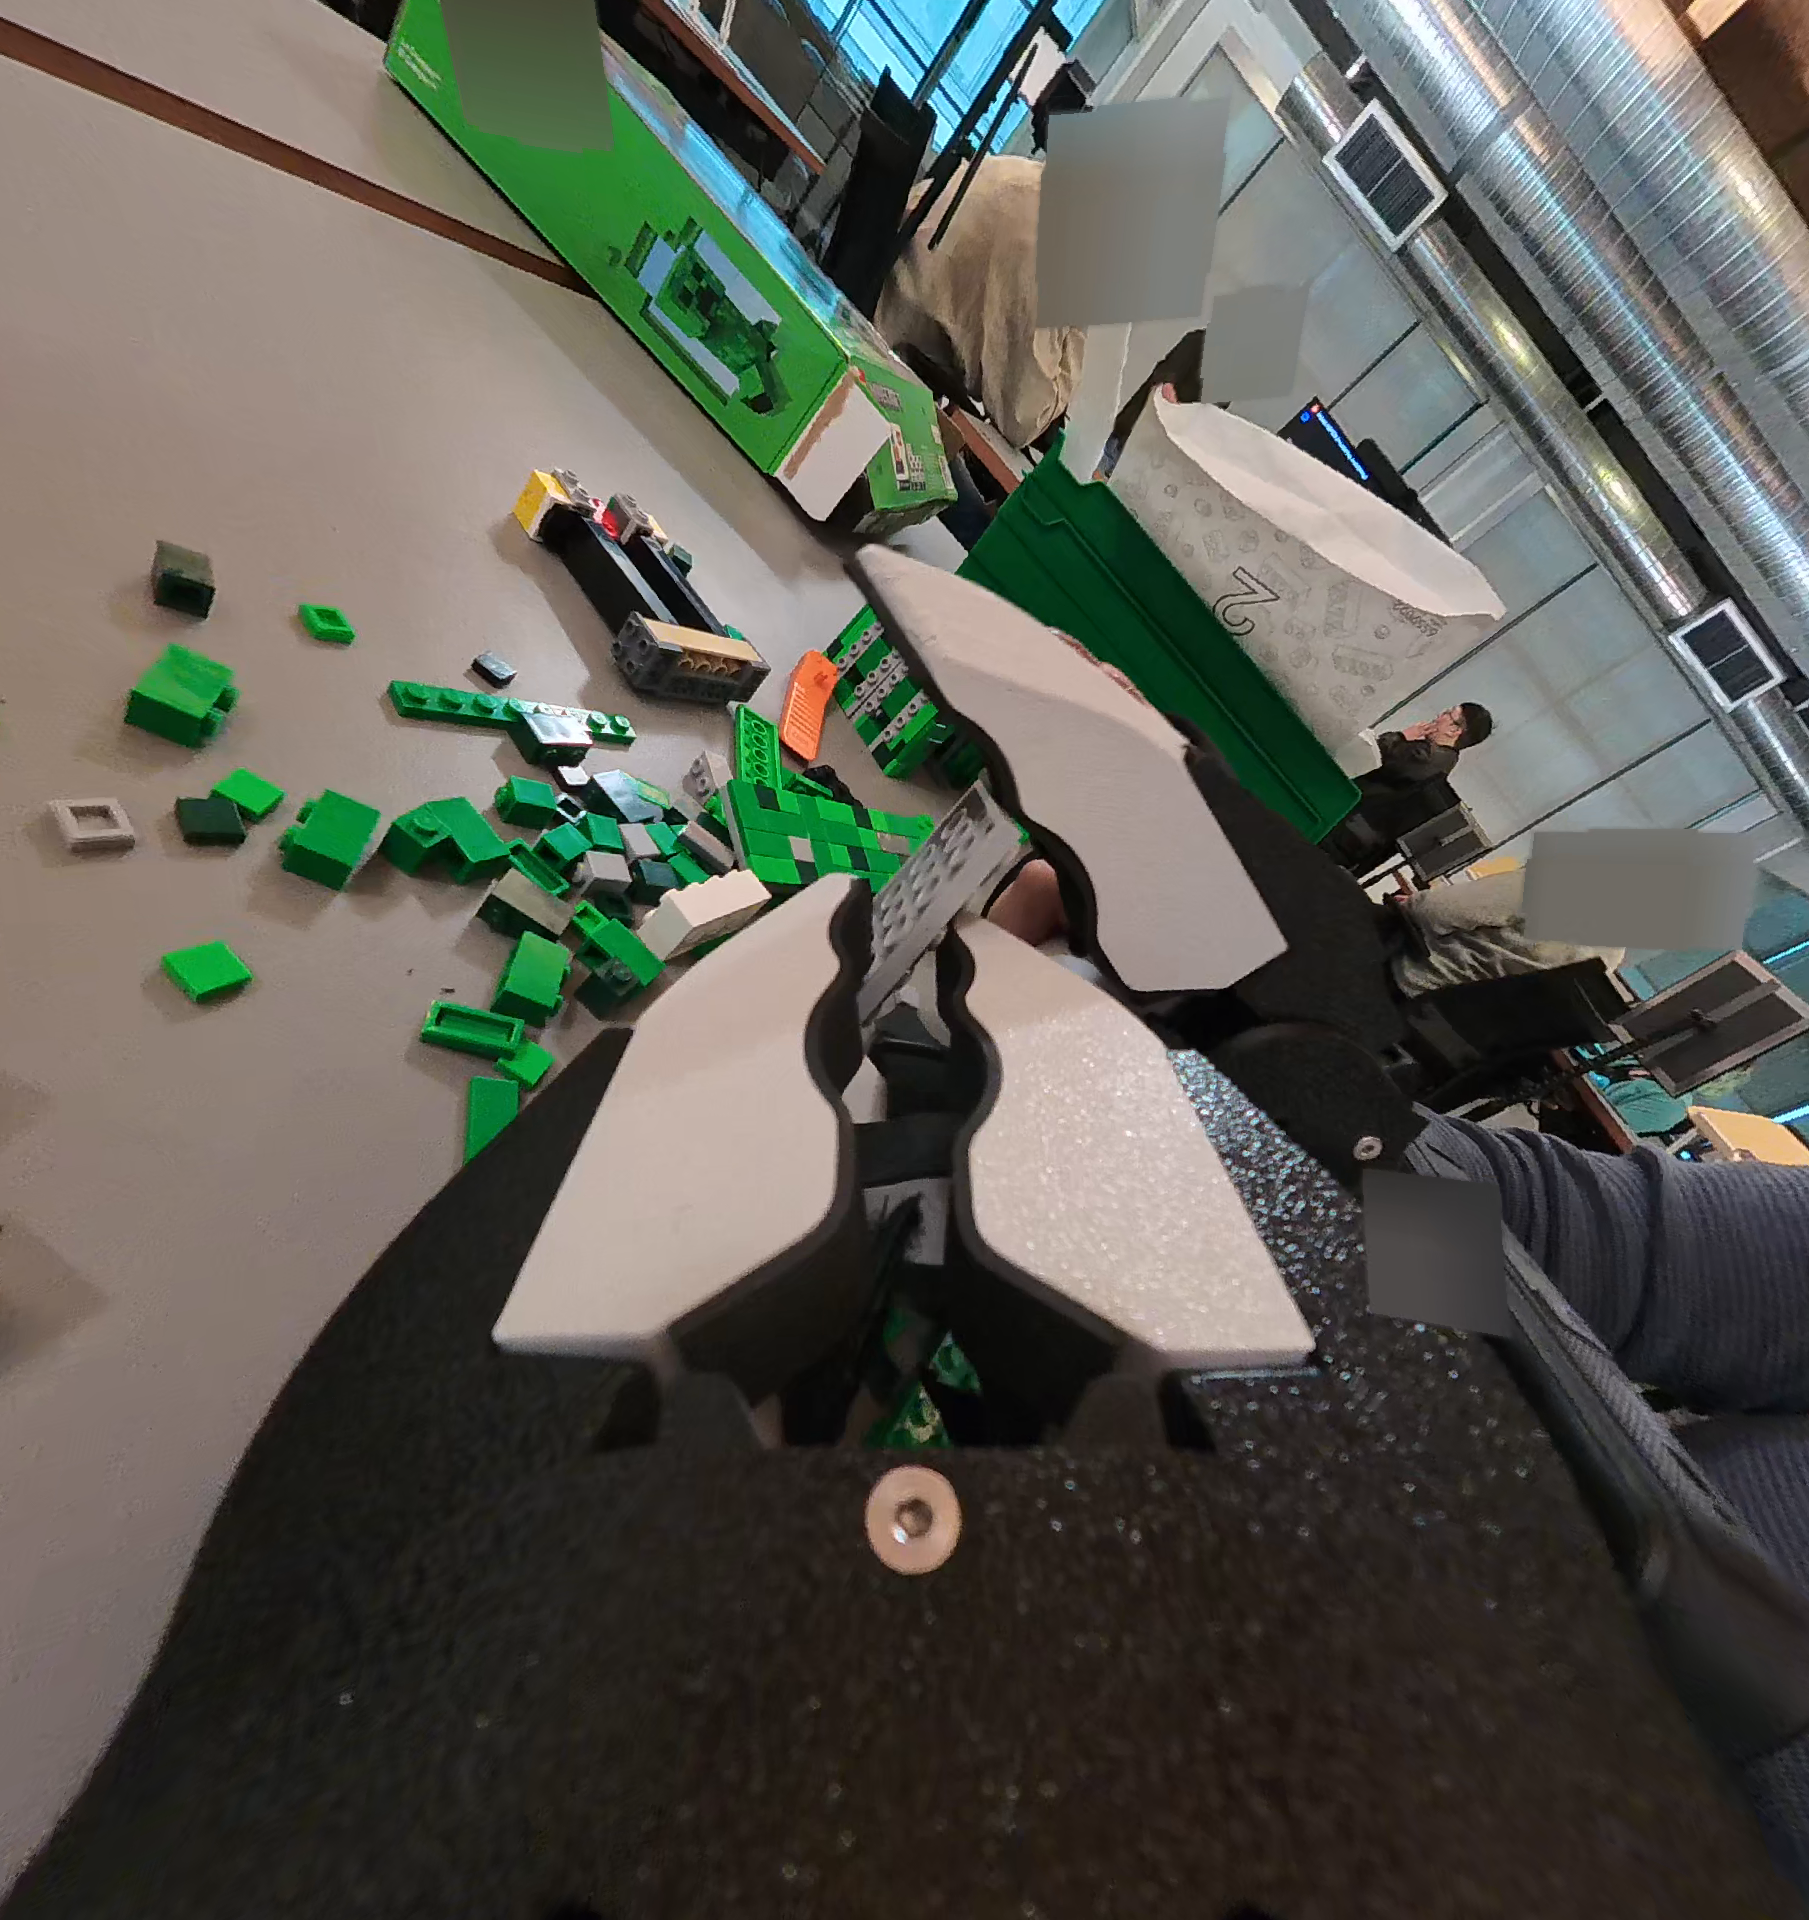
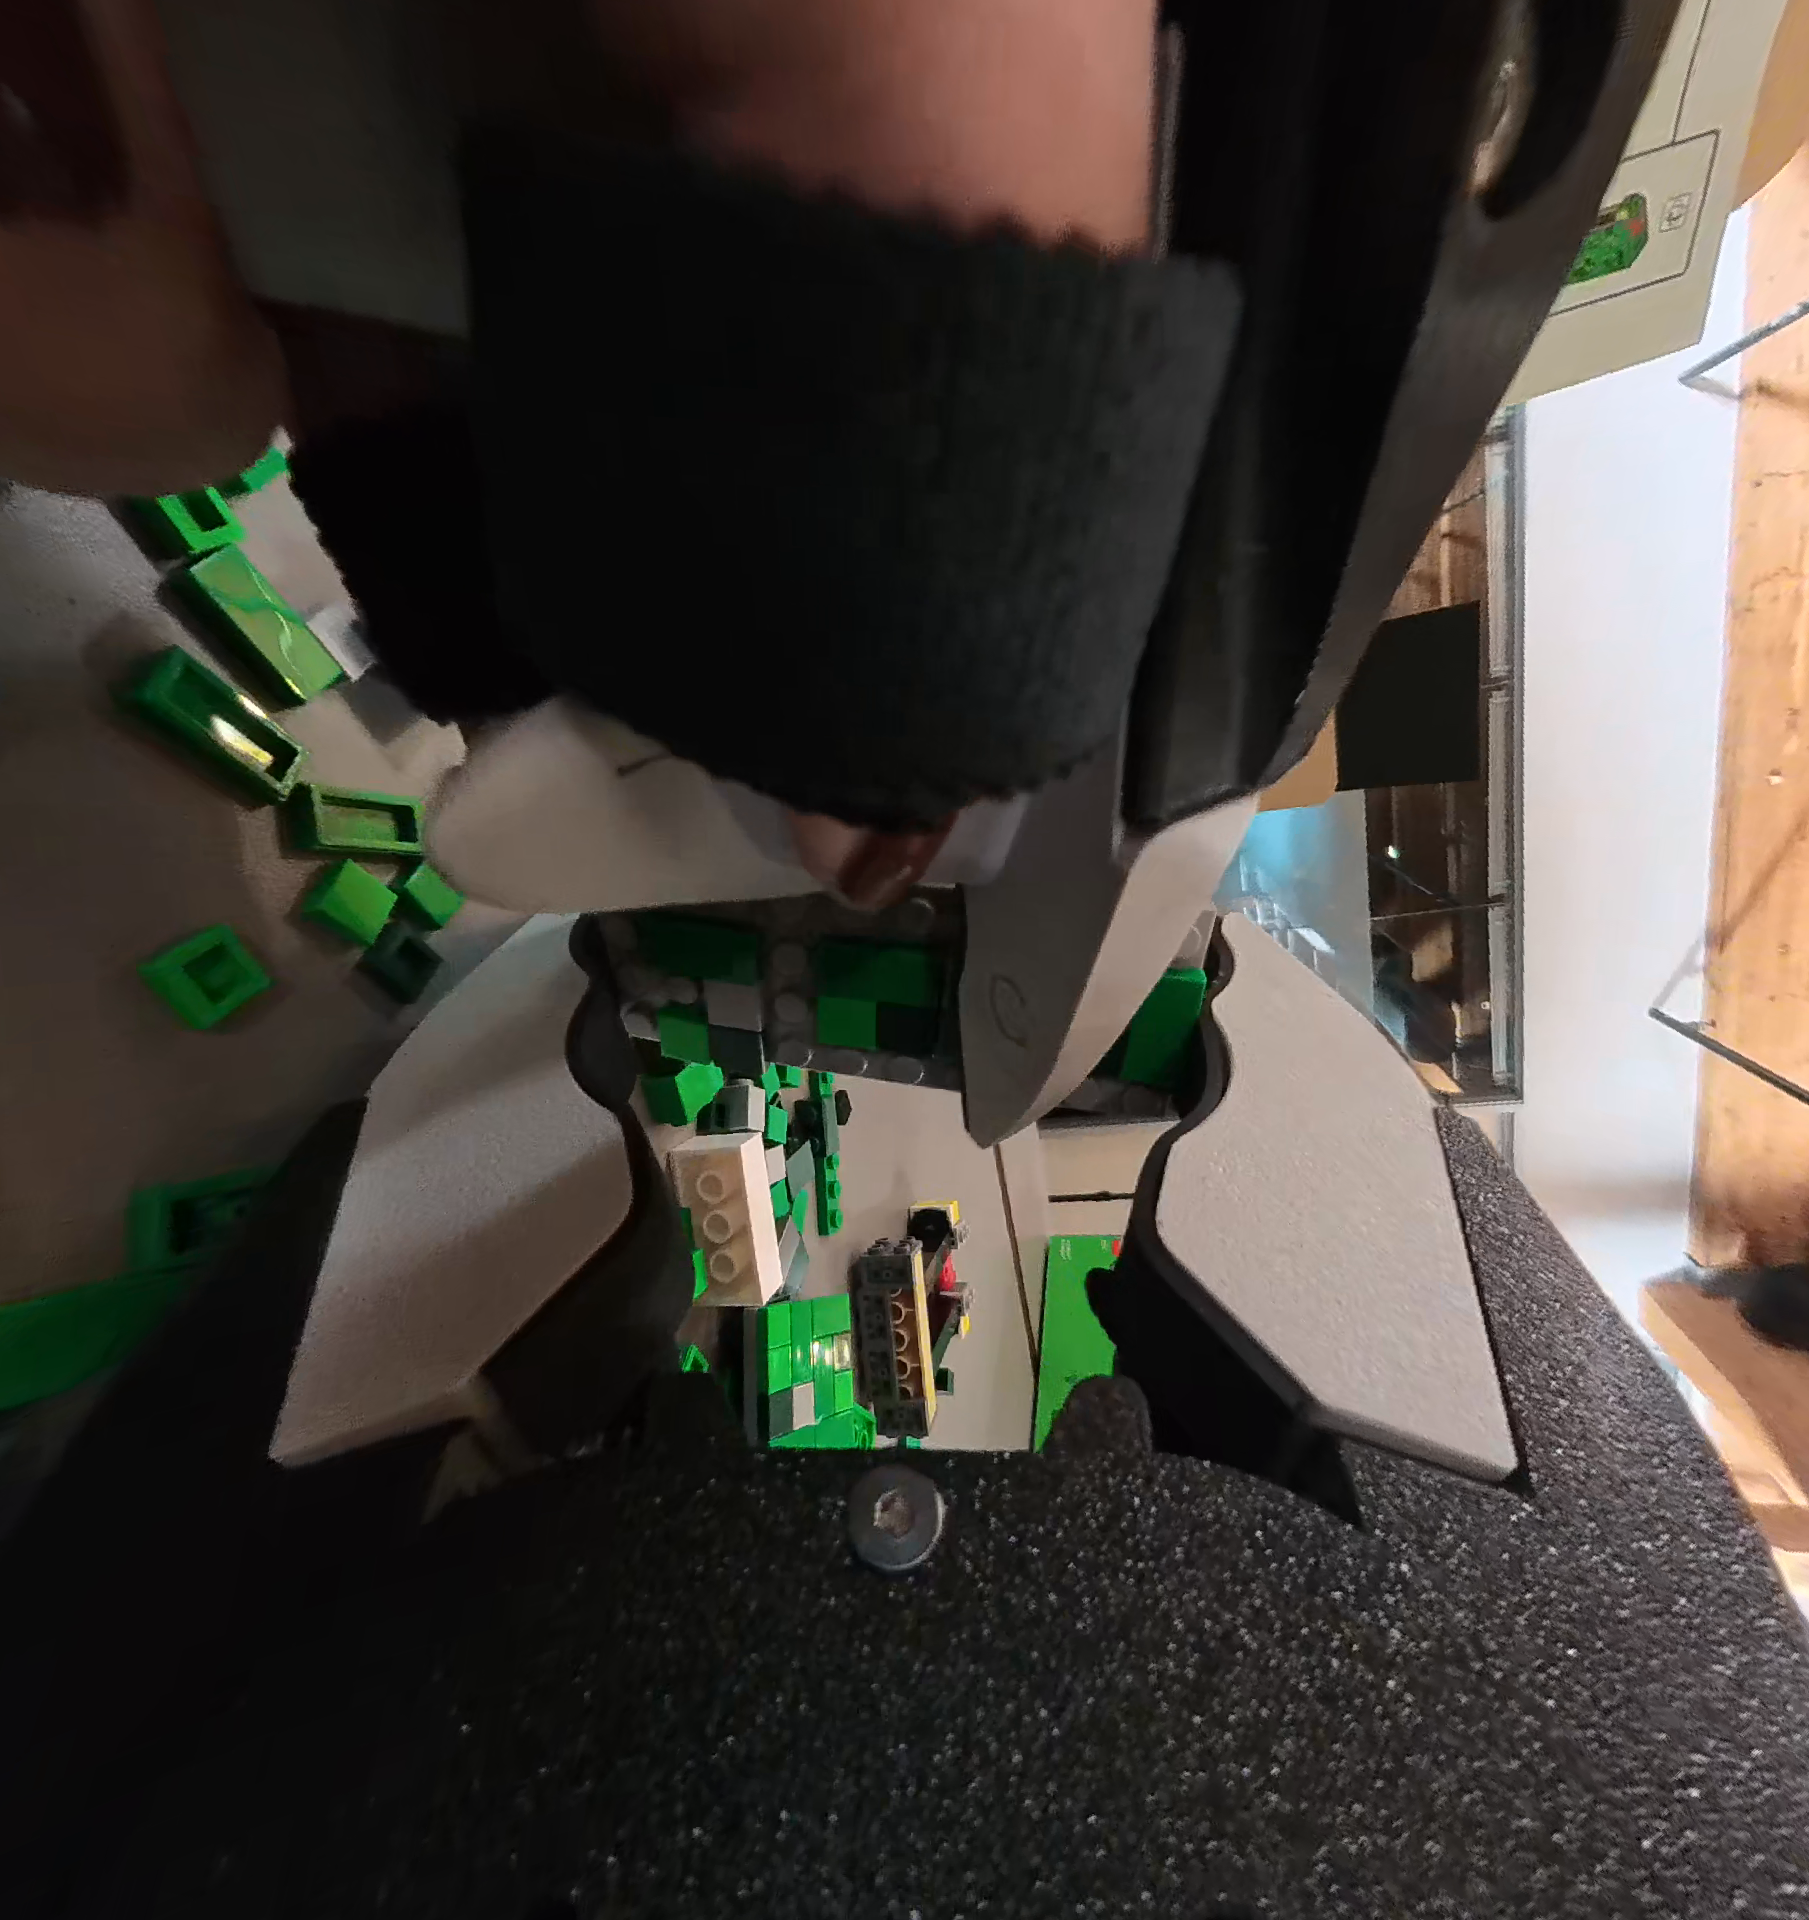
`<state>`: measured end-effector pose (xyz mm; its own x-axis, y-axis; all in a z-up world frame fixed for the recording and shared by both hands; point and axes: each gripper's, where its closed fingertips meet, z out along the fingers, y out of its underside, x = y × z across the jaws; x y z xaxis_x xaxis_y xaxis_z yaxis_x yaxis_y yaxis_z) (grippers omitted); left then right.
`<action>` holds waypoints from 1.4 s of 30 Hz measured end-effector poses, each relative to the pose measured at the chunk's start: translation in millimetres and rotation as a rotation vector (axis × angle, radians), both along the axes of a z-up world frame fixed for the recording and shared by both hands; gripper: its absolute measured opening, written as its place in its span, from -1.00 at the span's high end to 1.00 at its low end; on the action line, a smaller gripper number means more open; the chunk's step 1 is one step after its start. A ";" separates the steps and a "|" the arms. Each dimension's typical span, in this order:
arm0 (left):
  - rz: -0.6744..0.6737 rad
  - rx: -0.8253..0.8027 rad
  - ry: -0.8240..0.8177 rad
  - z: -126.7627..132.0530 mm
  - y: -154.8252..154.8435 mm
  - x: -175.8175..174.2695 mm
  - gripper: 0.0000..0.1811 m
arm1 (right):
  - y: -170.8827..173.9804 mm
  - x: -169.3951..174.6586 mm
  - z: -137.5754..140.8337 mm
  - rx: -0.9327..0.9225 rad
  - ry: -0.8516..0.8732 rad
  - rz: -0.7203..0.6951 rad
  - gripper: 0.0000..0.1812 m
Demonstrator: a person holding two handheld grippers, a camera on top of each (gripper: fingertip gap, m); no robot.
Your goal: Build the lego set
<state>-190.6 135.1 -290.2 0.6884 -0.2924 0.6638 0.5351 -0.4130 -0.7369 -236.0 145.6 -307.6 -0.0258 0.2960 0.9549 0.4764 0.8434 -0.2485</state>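
Left gripper [image 1: 905, 935]: jaws pinch the grey studded plate [image 1: 936, 883].
Right gripper [image 2: 905, 1023]: jaws spread wide around that plate [image 2: 775, 997].
Desk [image 1: 256, 416]: loose green bricks [image 1: 567, 862].

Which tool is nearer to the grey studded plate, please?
Left. The left tool is clamped on the grey plate, touching it. The right tool sits at the plate's far side with its fingers spread across it; contact is unclear.
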 end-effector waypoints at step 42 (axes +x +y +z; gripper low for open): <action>-0.057 0.042 -0.060 7.2 -11.8 -3.7 0.90 | -21.3 0.6 4.7 -0.017 0.008 0.127 -0.09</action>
